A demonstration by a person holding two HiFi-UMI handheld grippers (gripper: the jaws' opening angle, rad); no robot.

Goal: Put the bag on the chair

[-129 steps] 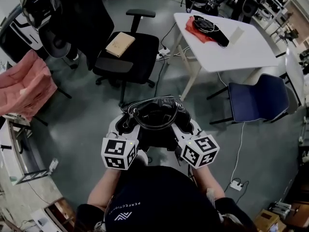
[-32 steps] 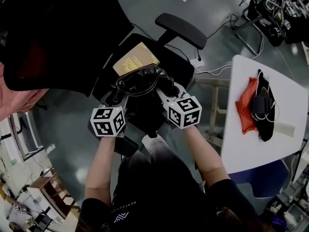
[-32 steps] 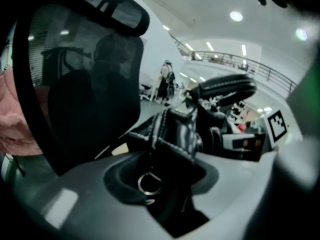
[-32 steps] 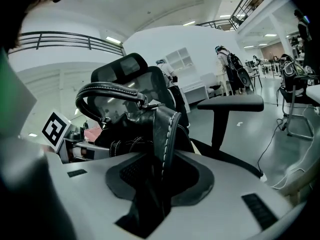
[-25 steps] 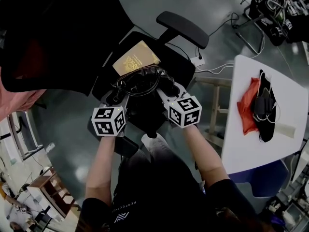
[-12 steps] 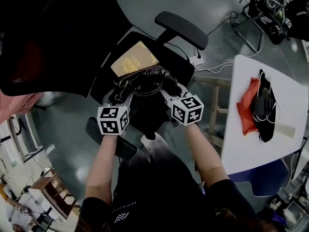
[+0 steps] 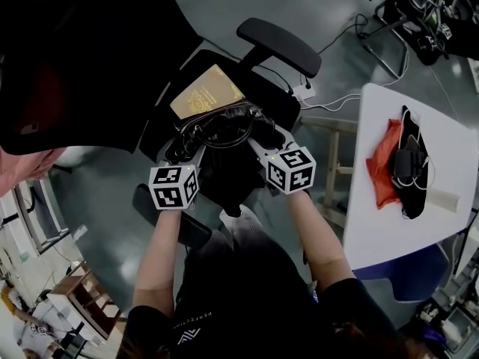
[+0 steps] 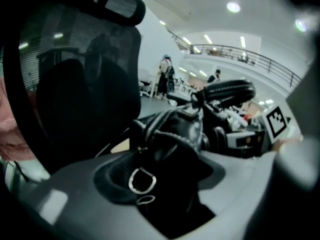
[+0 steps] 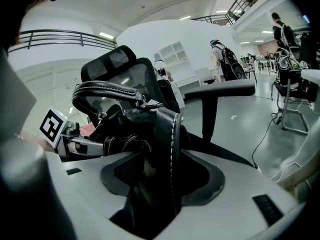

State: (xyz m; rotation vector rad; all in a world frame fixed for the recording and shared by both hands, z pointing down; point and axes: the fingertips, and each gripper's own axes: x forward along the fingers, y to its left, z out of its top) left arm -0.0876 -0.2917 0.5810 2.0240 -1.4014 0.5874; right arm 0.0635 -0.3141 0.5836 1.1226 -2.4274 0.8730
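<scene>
I'm at the release: left gripper and right gripper fingers are opening around the bag at the chair seat's front edge, so I'd back straight out next.

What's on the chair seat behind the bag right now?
A tan booklet lies on the black chair seat just beyond the bag; its near edge is hidden by the bag's handles.
</scene>
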